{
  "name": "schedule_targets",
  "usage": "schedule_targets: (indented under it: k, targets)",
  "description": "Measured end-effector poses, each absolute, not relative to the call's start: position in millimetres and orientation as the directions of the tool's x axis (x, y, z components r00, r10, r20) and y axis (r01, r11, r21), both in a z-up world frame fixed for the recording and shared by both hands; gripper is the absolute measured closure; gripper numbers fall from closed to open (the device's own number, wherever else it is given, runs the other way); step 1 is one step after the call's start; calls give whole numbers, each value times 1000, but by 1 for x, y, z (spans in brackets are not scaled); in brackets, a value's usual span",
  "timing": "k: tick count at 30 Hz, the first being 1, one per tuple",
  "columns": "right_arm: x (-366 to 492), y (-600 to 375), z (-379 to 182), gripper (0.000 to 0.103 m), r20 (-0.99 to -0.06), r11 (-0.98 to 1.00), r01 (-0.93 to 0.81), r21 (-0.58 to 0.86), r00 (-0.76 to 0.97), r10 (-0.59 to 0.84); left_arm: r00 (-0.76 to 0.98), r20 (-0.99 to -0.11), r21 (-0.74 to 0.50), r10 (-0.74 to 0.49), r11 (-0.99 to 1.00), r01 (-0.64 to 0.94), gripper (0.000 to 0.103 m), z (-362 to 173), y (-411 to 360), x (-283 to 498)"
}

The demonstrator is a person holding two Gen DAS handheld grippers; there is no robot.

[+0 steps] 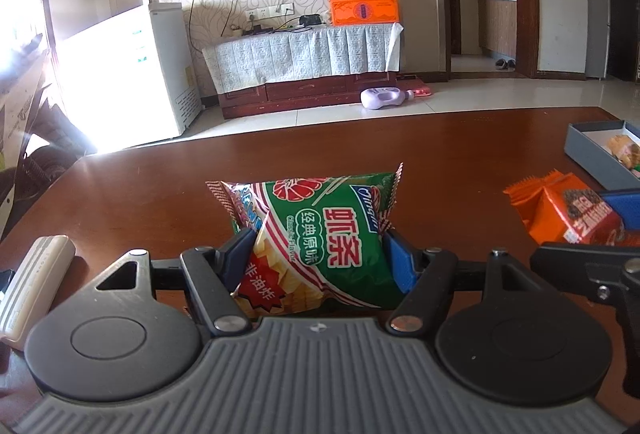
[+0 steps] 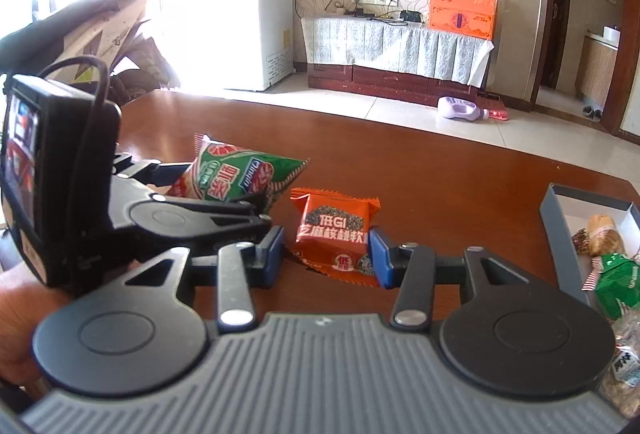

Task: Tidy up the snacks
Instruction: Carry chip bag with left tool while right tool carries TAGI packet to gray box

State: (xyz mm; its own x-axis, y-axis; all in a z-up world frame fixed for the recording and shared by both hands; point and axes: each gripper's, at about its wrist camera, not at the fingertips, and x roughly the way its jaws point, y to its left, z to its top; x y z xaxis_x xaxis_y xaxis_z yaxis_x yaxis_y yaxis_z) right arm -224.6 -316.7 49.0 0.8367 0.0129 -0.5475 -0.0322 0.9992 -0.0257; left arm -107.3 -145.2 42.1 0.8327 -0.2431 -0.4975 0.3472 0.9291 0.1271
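- A cream-white ribbed rectangular device [image 1: 34, 280] lies at the near left edge of the dark brown wooden table [image 1: 160, 193].
- The left gripper [image 1: 318, 254] has its blue pads [image 1: 402, 262] pressed against both sides of a green and red crinkled plastic bag of shrimp chips [image 1: 320, 238]; the jaws pinch the bag.
- In the right wrist view this bag [image 2: 236, 173] sits in the left gripper [image 2: 224, 209], raised clear of the table.
- The right gripper [image 2: 326, 254] is just right of the left gripper, with a small orange foil packet printed with a seeded cake [image 2: 334, 234] between its blue pads [image 2: 380, 258].
- The pads touch the packet's two sides; the jaws pinch it. Whether the packet's lower edge rests on the table cannot be told.
- In the left wrist view the same orange packet [image 1: 568, 209] appears at the right, partly behind the right gripper's black frame.
- A grey open cardboard box with a white inside [image 2: 554, 218] stands on the table at the far right, apart from both grippers.
- The box holds several wrapped snacks, among them a brown pastry in clear wrap [image 2: 600, 234] and a second green bag [image 2: 616, 282].
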Motion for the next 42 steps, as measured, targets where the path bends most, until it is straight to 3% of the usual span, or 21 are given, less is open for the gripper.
schedule_targets:
  k: [25, 42]
  targets:
    - [-271, -360, 72, 55, -479, 999, 34, -33, 877, -45, 828, -450, 150, -335, 885, 440, 29, 62, -201, -170]
    - [-319, -425, 79, 55, -431, 983, 175, -50, 884, -179, 782, -425, 147, -456, 818, 557, 29, 68, -308, -213]
